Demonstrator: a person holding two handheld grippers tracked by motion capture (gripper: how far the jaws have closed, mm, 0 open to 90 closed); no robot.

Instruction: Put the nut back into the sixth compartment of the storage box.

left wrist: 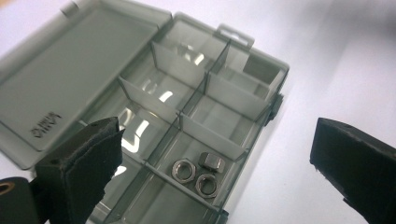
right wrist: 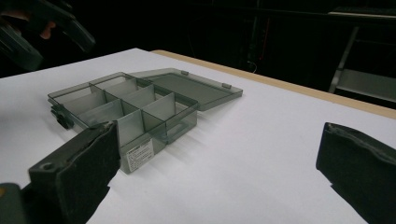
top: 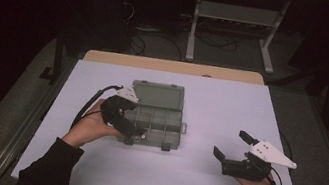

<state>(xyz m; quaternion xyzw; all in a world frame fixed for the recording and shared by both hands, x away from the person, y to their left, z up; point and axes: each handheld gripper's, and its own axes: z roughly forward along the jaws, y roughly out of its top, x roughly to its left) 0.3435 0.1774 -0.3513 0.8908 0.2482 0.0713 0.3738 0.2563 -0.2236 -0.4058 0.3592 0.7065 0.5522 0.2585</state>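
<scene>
High view shows the organizer box (top: 158, 119) lying near the middle of the desk (top: 230, 108), its lid (top: 158, 93) folded flat away from me so every compartment is exposed for access from above. I hold the left gripper (top: 133, 130) over the near left corner of the box, fingers spread apart and gripping nothing; I judge this posture to be an approach toward the contents. Left gripper view confirms the aim: three hex nuts (left wrist: 198, 173) lie together in one compartment between the two fingers (left wrist: 81, 163), two flat and one tipped on edge. I count eight compartments in two rows of four; the remaining ones appear to hold nothing, though glare hinders certainty. My right gripper (top: 232, 147) waits well apart to the right of the box, fingers wide open and holding nothing, presumably parked so it does not obstruct the left.
</scene>
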